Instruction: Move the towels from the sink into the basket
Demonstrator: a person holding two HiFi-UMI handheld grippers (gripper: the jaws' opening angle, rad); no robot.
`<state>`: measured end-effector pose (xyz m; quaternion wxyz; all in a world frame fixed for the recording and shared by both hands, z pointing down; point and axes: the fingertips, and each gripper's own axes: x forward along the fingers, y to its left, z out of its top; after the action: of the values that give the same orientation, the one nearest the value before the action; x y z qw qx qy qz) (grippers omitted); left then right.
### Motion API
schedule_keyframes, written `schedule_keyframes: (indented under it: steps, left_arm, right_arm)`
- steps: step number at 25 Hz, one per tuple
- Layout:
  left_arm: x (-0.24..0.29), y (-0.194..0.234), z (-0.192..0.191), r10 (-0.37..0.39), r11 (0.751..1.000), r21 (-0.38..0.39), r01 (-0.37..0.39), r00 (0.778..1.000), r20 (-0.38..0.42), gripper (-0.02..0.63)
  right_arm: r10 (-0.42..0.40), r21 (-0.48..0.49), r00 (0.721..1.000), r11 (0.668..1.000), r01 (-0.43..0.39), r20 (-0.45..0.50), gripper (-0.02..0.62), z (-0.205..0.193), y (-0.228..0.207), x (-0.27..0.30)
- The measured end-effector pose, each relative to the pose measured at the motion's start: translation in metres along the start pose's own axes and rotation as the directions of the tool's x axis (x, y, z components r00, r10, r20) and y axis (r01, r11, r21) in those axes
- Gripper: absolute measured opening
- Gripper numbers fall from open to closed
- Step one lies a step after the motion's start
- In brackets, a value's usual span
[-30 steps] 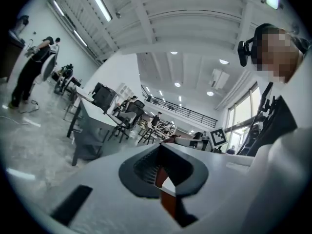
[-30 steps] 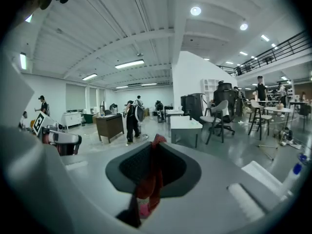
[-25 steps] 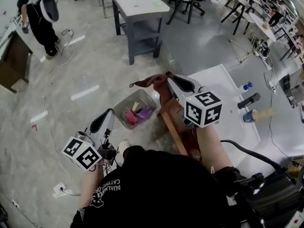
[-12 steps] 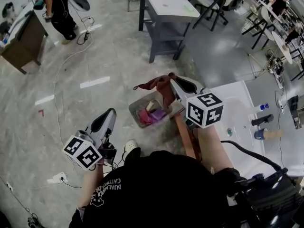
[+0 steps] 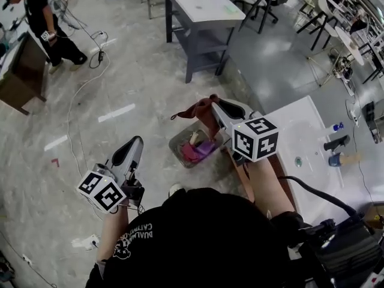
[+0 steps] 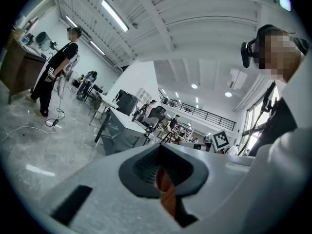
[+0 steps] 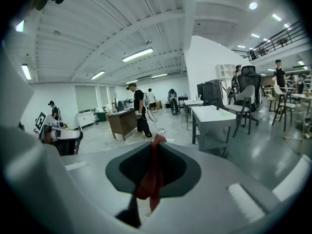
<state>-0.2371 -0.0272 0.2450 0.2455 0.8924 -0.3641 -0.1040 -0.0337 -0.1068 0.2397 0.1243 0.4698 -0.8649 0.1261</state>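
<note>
My right gripper [image 5: 211, 104] [image 7: 156, 143] is shut on a dark red towel [image 5: 198, 110] [image 7: 152, 177], which hangs from its tips in the air. Just below it a clear plastic basket [image 5: 177, 140] stands on the floor, holding pink and purple towels [image 5: 195, 152]. The white sink top [image 5: 300, 131] lies to the right, behind the right gripper's marker cube. Down at the left, away from both, my left gripper [image 5: 139, 140] [image 6: 158, 147] points upward with its jaws together. Nothing sticks out past its tips.
A faucet [image 5: 336, 143] and a small blue bottle [image 5: 339, 126] stand on the sink top. Beyond the basket is a grey table [image 5: 201, 8] with chairs. A person [image 5: 39, 14] stands far left by a wooden cabinet [image 5: 18, 71]. Cables trail over the floor [image 5: 84, 83].
The view has swung a little. The right gripper keeps the red towel over the basket, and the left gripper has stayed where it was.
</note>
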Motion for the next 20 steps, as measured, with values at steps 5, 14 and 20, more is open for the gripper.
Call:
schedule_keyframes:
  steps: [5,14,20]
  left_arm:
    - [0.007,0.014,0.018,-0.035,0.999,0.033,0.036,0.999,-0.005,0.003]
    - [0.003,0.022,0.032,-0.039,0.999,0.039,0.037,0.999,0.032,0.003]
    - [0.002,0.034,0.025,-0.023,1.0,0.018,0.023,0.999,0.023,0.003]
  right_arm:
    - [-0.035,0.011,0.999,0.999,0.035,0.017,0.054,0.003,-0.002,0.009]
    - [-0.062,0.059,0.998,0.996,0.061,0.019,0.054,0.003,-0.008,0.013]
    - [-0.049,0.065,0.999,0.997,0.049,-0.002,0.054,-0.003,-0.009,0.025]
